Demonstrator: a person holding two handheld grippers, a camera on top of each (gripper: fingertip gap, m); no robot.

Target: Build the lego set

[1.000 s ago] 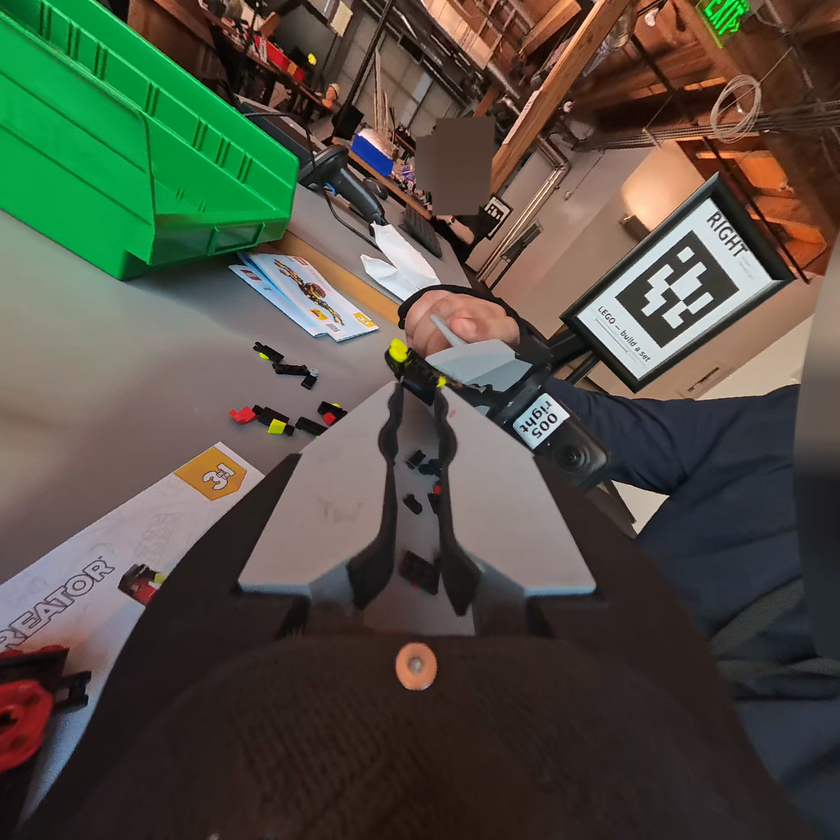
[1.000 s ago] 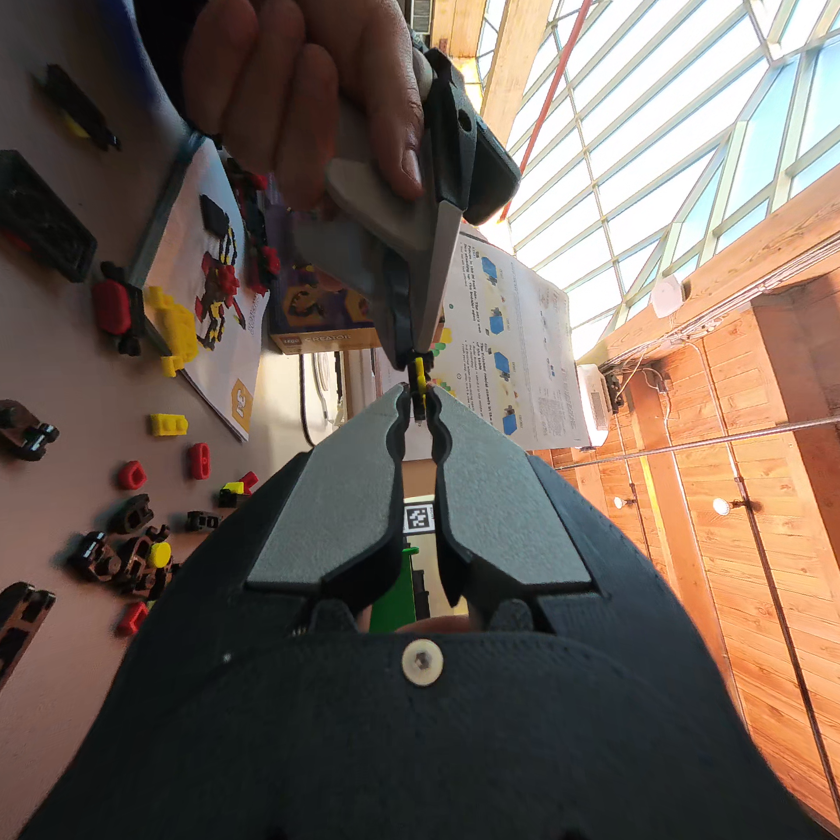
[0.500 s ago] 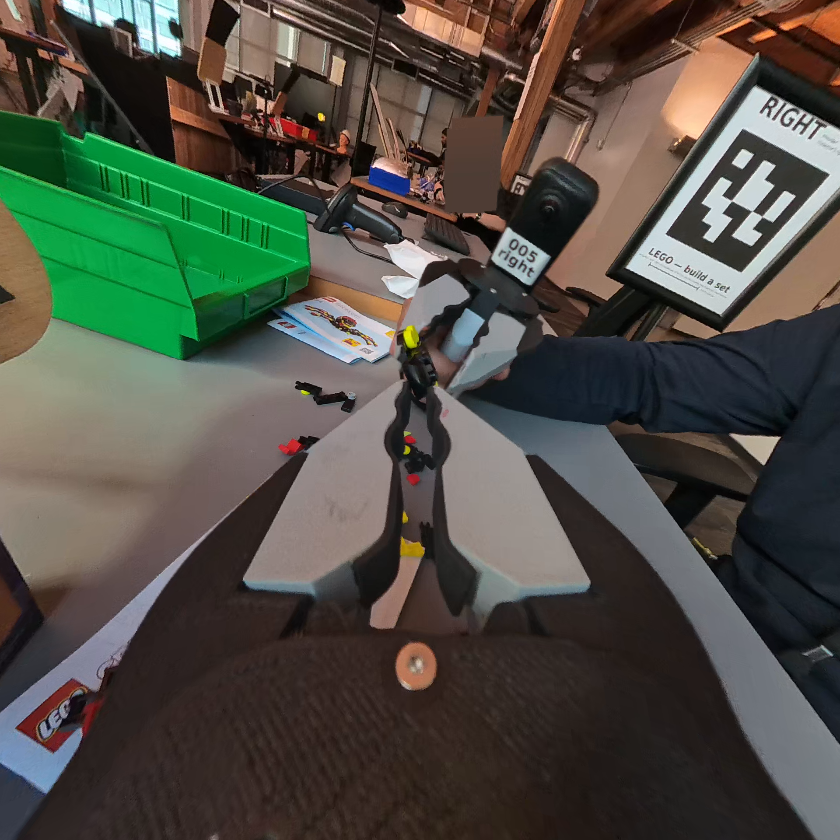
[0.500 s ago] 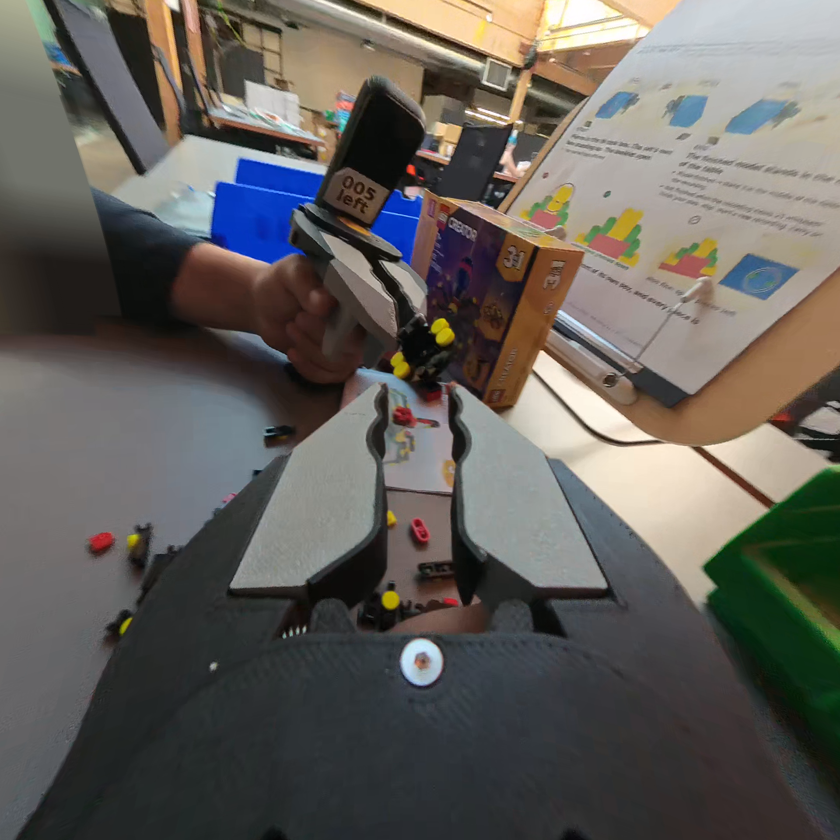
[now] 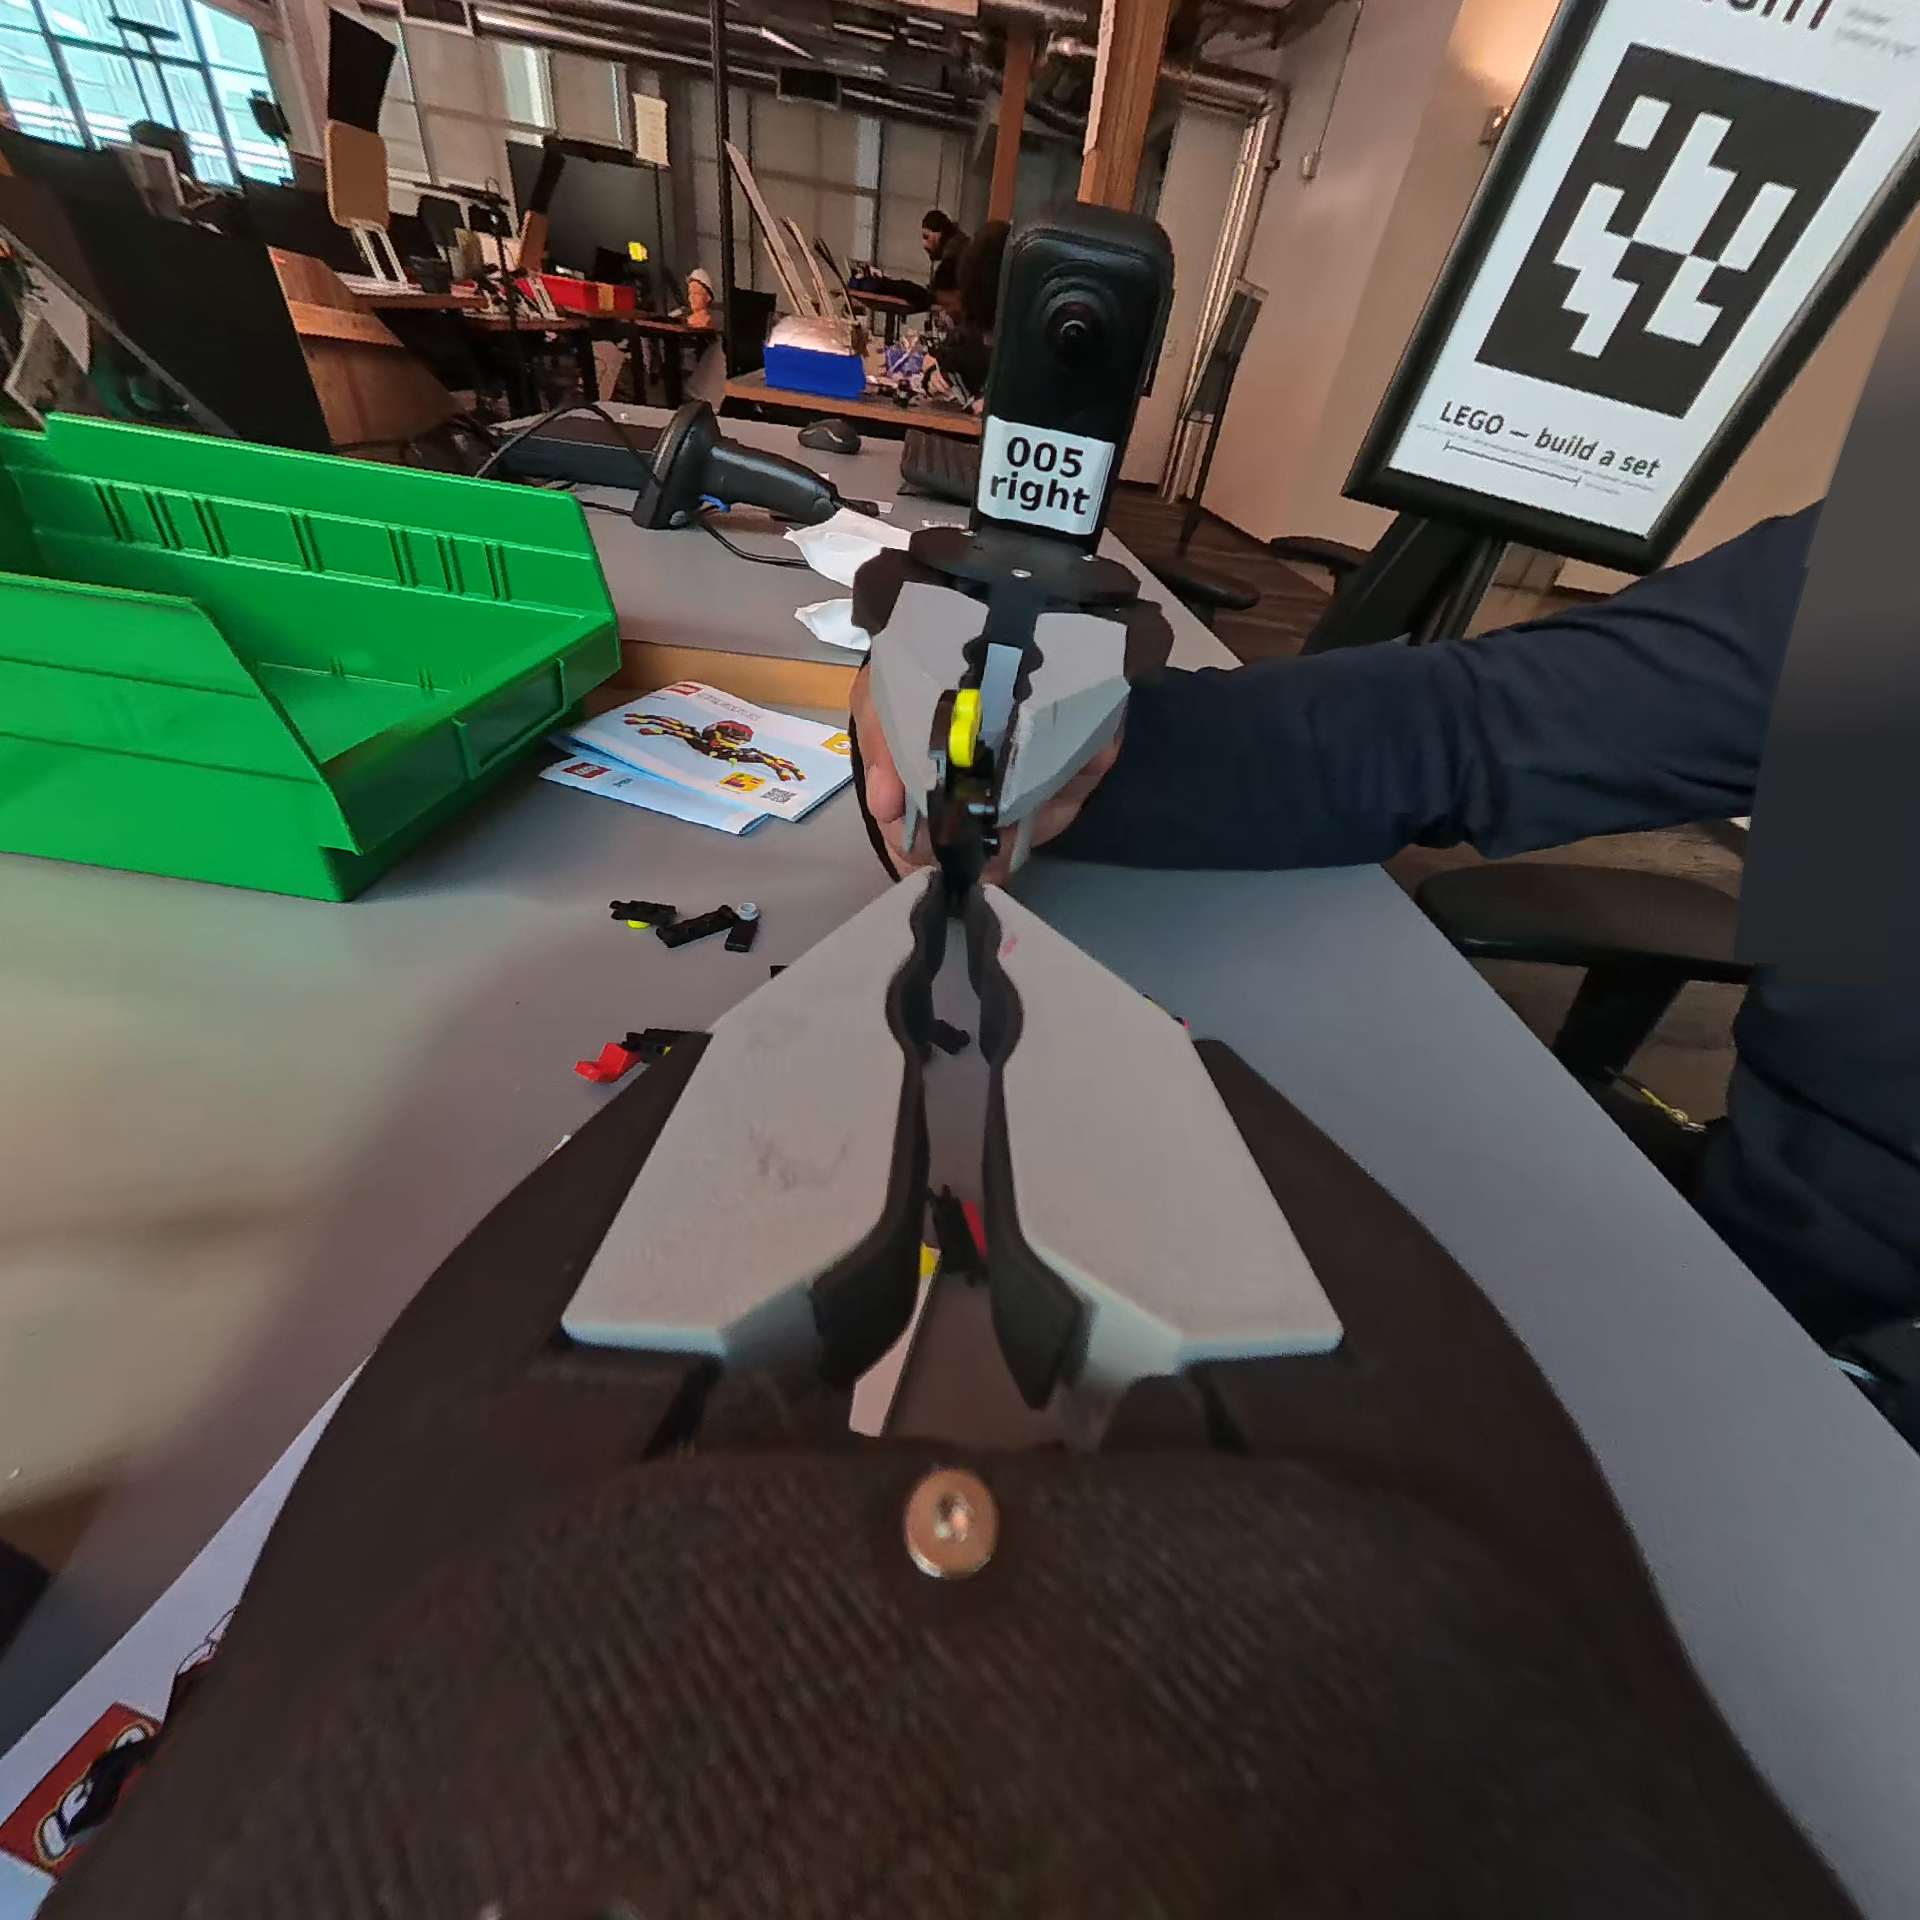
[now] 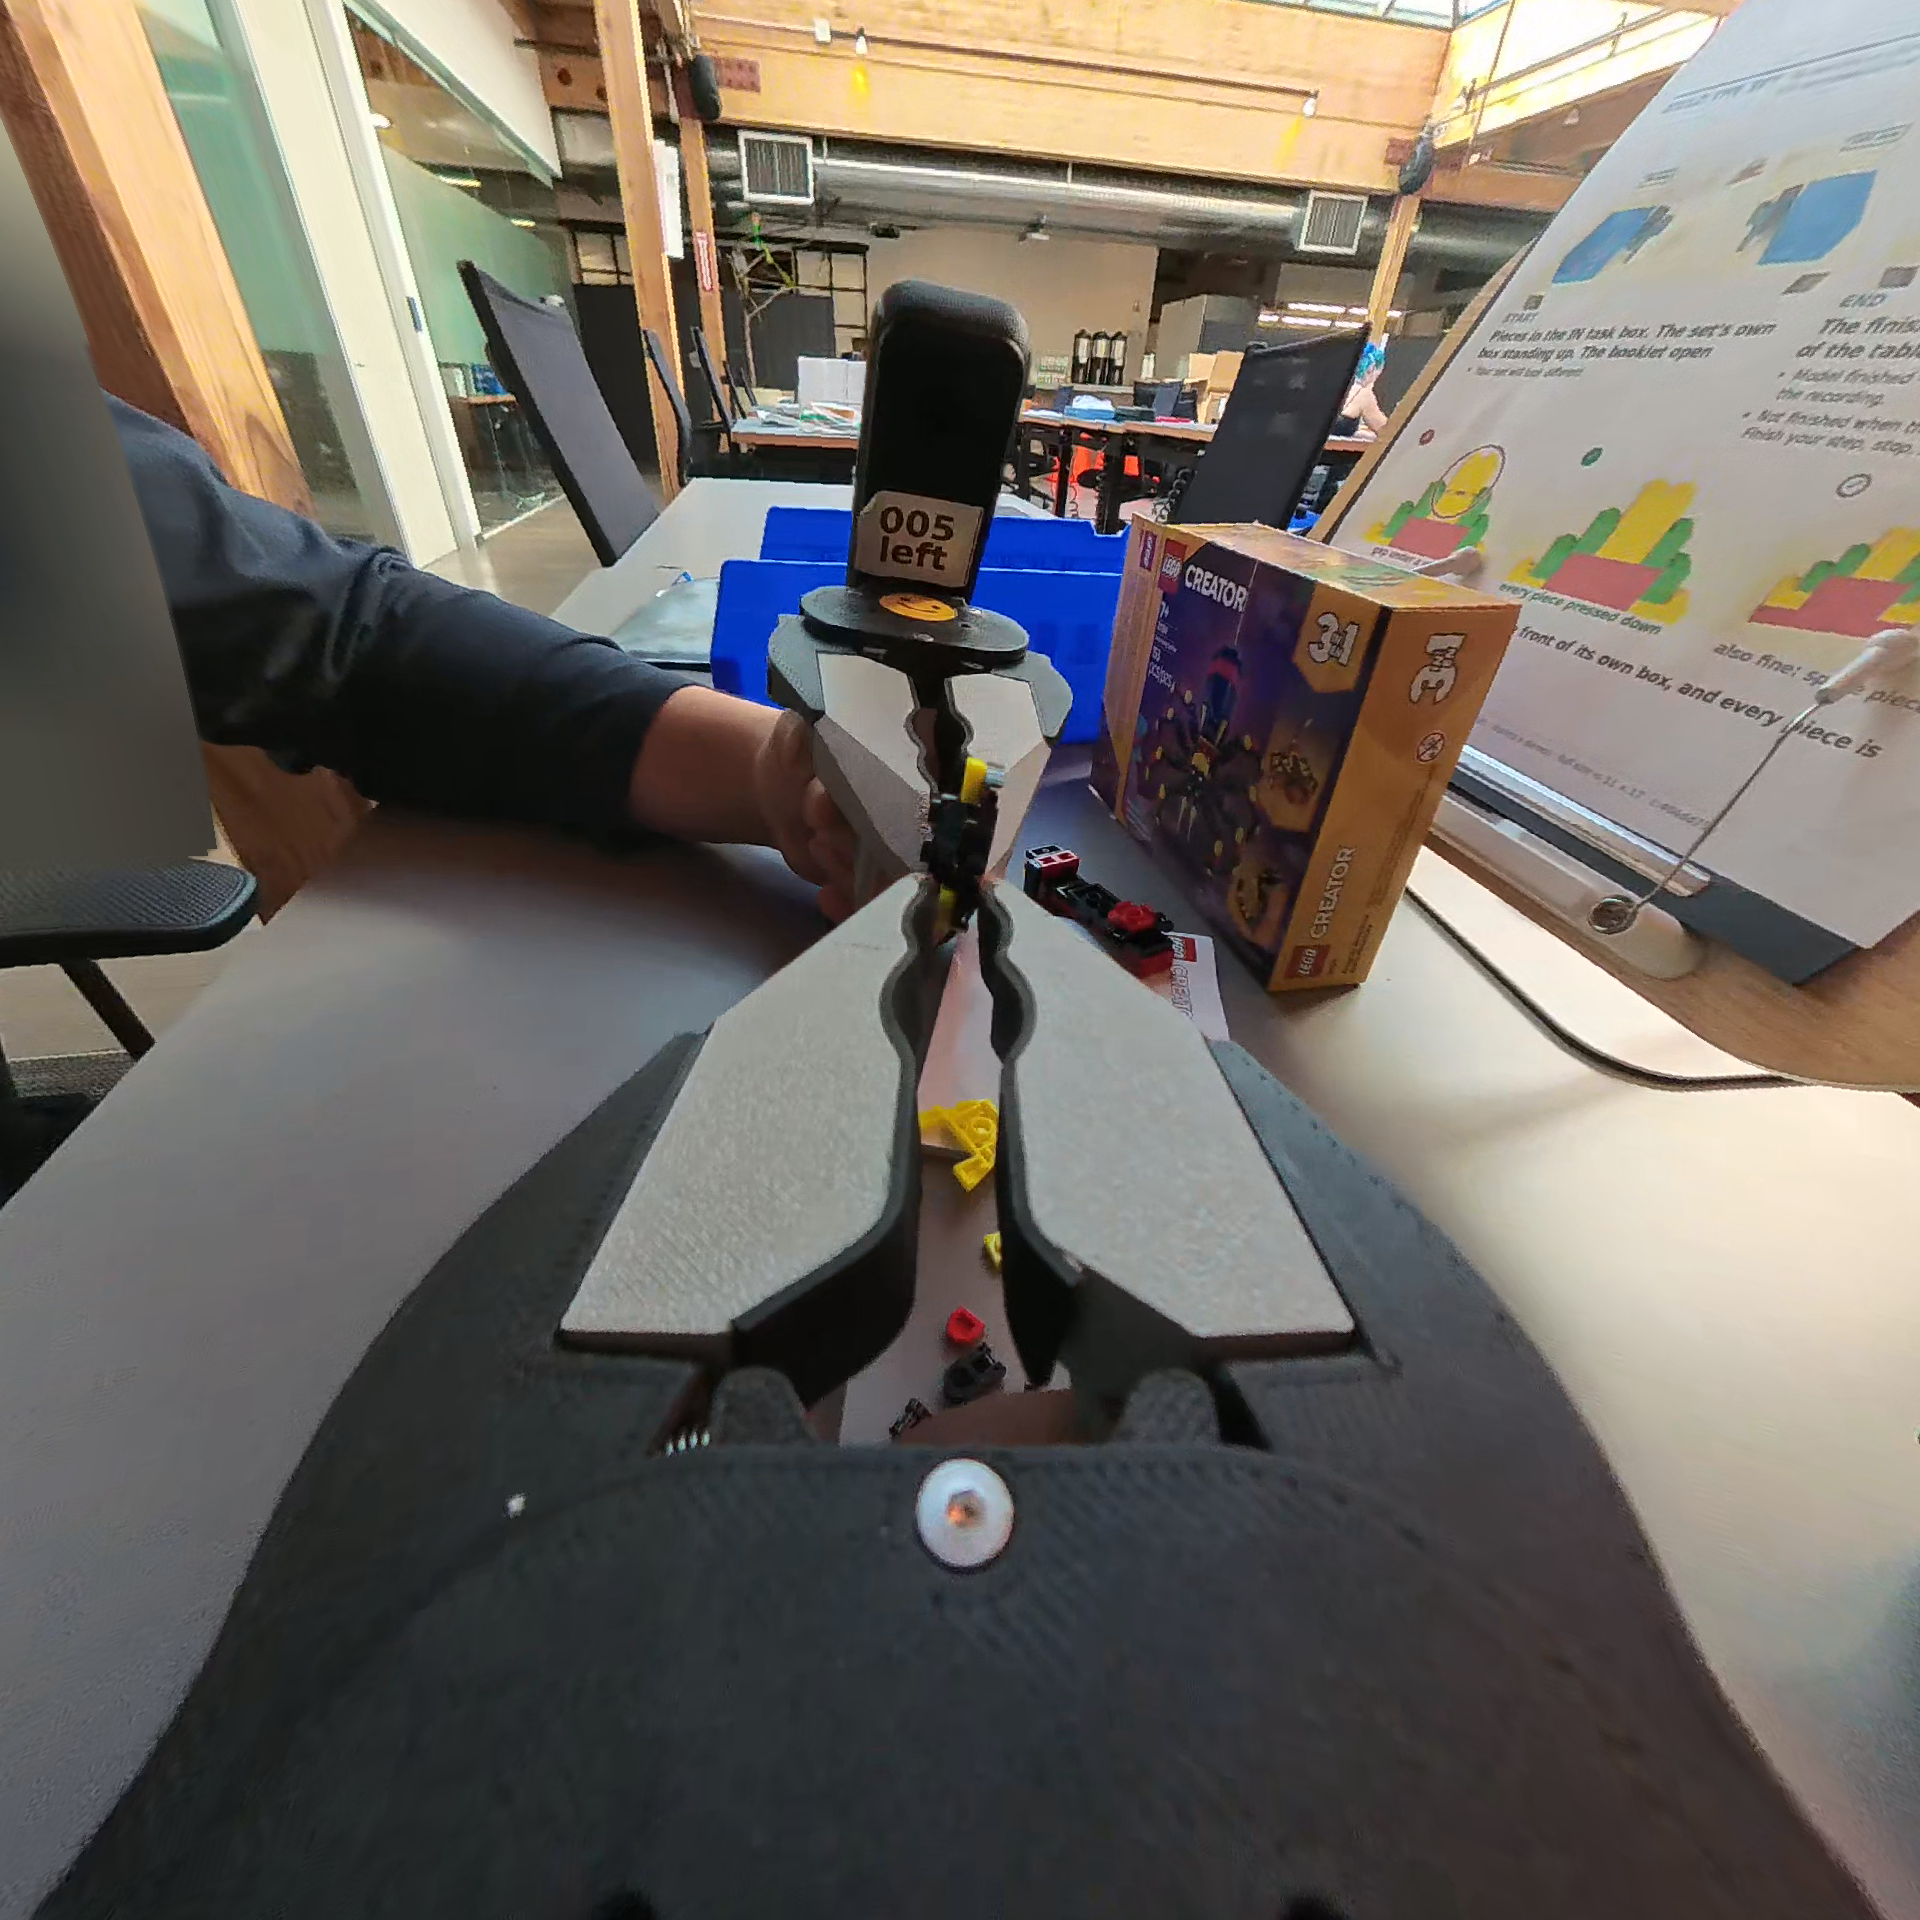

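I hold my two claws tip to tip above the grey desk (image 5: 312, 1091). My left claw (image 5: 954, 894) is closed narrow on the lower end of a small black and yellow lego assembly (image 5: 961, 774), and my right claw (image 6: 961, 904) is pinched on the same piece from the other side, so the assembly (image 6: 958, 826) hangs between both, off the desk. Loose black, red and yellow bricks (image 5: 686, 923) lie on the desk below. A green bin (image 5: 291, 665) stands at the far left with a booklet (image 5: 717, 764) just beside it. The lego box (image 6: 1299, 748) stands upright near the left claw.
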